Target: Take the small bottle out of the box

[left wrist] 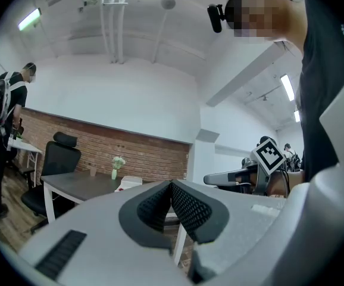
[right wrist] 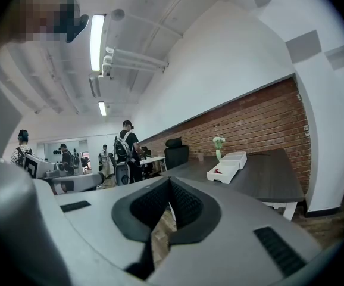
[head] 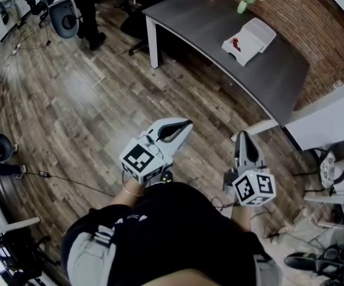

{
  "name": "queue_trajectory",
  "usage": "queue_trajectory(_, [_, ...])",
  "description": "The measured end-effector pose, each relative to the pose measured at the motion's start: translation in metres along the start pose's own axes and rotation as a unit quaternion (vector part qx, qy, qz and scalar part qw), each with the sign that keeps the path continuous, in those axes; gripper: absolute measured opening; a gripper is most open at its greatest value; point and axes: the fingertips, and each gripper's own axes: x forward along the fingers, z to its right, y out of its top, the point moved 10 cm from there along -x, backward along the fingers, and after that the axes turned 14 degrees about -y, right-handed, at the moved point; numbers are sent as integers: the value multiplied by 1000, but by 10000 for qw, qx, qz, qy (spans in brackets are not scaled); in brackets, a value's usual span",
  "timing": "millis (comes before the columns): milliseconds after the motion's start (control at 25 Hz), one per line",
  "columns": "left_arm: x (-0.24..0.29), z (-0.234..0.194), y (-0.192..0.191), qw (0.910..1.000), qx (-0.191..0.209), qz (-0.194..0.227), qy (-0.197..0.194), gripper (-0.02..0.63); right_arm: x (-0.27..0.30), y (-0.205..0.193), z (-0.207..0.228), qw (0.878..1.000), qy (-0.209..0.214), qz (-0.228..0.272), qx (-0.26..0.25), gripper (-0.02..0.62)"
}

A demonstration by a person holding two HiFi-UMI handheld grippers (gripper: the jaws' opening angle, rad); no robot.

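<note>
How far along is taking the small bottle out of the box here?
Done: nothing visible yet. The white box sits on the dark table with a small red item, possibly the bottle, inside it. In hand: nothing; the left claw and right claw are both shut and empty, held over the wooden floor, apart from the table. Left: approach the table, grasp the bottle, lift it out.

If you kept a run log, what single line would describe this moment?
stage: standing away from dark grey table | left gripper: shut, empty | right gripper: shut, empty | open white box: on table, untouched
</note>
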Motion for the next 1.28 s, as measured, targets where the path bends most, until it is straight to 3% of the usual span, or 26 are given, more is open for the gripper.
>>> queue_trajectory(520, [-28,-20,-4,9997,-193,28,154,2,13,-10,-31,9998,110,-154,-24,2])
queue_trajectory(760, [-24,-27,-10,9995,-260,-3,150,2,27,-15,-23,9996,39,-271,106,2])
queue_trajectory(1280, [6,-73,-6,9983,-171,-103,546,2,102,-5,-7,9985,388,-305,230,2])
